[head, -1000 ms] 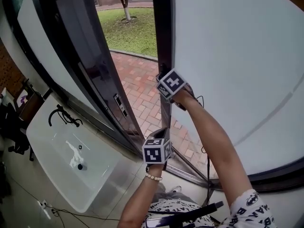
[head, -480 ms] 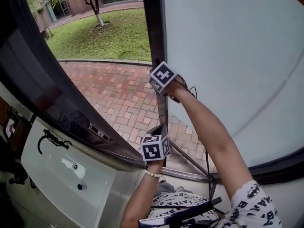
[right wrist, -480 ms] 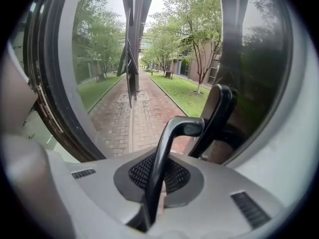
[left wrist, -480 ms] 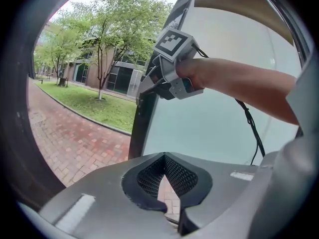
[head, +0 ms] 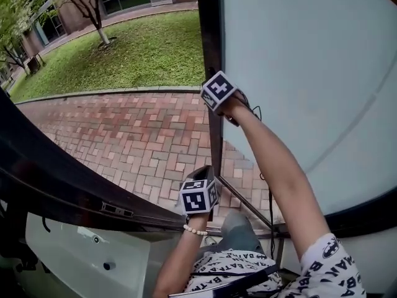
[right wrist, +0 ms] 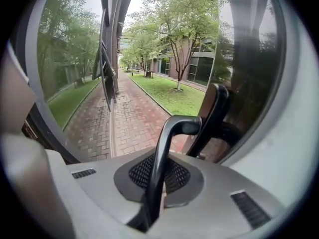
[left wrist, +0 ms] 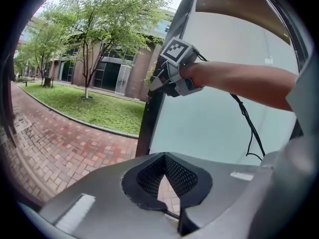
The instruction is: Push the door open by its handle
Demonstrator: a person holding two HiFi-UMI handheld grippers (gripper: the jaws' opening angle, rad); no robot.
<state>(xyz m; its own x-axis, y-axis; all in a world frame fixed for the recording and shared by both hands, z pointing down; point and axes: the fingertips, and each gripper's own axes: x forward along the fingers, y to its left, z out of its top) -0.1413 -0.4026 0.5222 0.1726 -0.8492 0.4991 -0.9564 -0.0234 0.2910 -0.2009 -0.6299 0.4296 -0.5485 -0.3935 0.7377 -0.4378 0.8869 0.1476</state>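
Black curved metal door handle point(right wrist: 172, 133) is pinched between the jaws of the right gripper point(right wrist: 158, 177), which are closed tight on its lower stretch. The handle rises from them and bends over towards the door's dark frame. From the head view, that gripper sits at the edge of the frosted pale glass door point(head: 304, 73), arm stretched out to reach it. The left gripper point(left wrist: 165, 180) hangs lower and nearer the body, its jaws pressed together at the tips with nothing between them; only paving shows through the slit. A string of pale beads point(head: 197, 230) circles that wrist. The door stands open on red brick paving point(head: 142, 135), with a green lawn point(head: 149, 48) and a slim tree point(head: 93, 17) beyond. Black lettering covers the white shirt point(head: 229, 269); "BAT" can be made out.
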